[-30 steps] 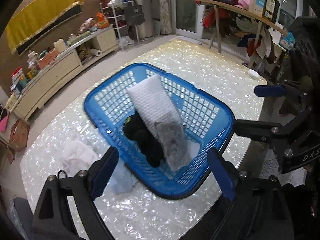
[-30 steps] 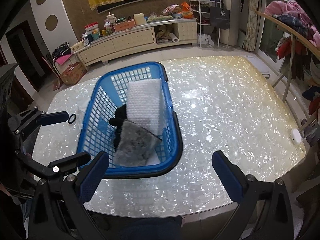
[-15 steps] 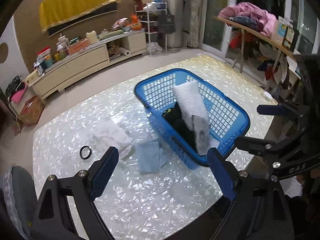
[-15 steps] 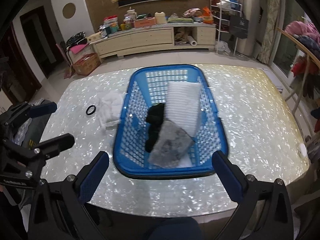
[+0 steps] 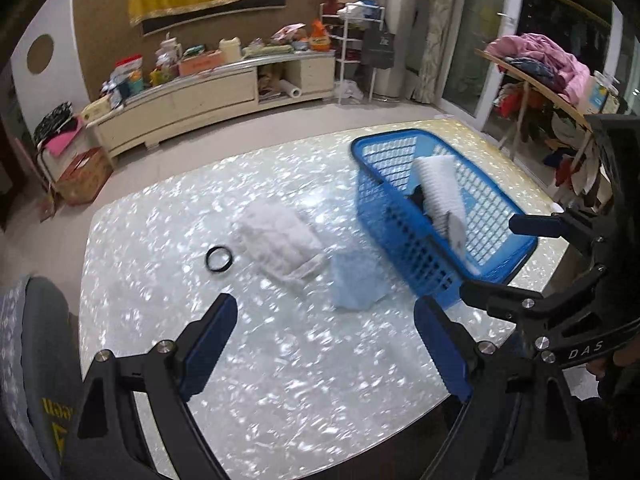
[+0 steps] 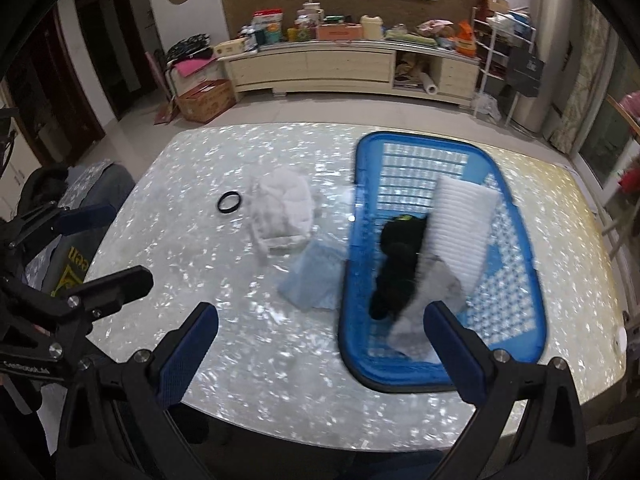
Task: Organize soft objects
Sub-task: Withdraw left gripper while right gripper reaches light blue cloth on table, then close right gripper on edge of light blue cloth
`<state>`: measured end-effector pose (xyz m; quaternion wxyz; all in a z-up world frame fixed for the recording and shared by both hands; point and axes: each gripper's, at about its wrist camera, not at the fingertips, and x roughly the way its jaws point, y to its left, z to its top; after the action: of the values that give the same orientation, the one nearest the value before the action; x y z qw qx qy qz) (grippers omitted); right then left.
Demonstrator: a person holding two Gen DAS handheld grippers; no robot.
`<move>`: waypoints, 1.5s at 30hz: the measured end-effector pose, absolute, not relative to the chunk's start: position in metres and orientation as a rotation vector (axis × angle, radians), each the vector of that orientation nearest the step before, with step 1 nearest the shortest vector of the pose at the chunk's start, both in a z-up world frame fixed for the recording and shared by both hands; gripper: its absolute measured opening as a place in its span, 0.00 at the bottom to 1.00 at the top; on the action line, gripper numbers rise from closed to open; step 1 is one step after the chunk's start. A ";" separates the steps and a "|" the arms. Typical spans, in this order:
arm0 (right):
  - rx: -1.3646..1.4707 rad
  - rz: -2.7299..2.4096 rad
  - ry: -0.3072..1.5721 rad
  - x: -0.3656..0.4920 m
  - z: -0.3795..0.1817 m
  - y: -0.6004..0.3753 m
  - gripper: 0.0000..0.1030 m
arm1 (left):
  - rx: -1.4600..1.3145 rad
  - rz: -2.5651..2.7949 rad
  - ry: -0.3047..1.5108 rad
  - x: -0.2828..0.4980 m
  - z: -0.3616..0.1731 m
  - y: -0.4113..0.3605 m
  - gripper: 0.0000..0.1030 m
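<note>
Lying flat on pearly table (image 6: 280, 360) beside blue plastic basket (image 6: 520, 344): thin pale-blue cloth (image 6: 314, 280), puffy white folded cloth (image 6: 284, 212) | likely handling light, limp; pinching a raised edge | left gripper (image 5: 324, 344), right gripper (image 6: 320, 344) hovering agape, empty

Both wrist cams look down, sharing table (image 5: 280, 360) & basket (image 6: 360, 344).

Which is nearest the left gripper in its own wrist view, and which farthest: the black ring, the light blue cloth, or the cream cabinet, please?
From the left gripper:
1. Light blue cloth, on the table ahead, slightly right.
2. Black ring, on the table, ahead-left; close to the cloth's range, so hardly separable.
3. Cream cabinet, against the far wall.
</note>
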<state>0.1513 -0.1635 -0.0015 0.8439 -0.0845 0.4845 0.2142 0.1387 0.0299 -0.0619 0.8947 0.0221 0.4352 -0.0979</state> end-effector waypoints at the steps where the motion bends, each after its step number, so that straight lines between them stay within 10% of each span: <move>1: -0.186 0.460 1.023 0.152 -0.003 -0.160 1.00 | 0.040 -0.195 0.910 0.137 -0.065 0.036 0.86; 45: -0.302 0.476 1.266 0.223 -0.137 -0.067 0.67 | -0.063 -0.128 1.093 0.195 -0.197 0.112 0.86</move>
<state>0.2231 -0.0670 -0.1373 0.7694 -0.1393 0.5836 0.2192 0.1952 0.1121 -0.1967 0.8519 -0.0298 0.5193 -0.0609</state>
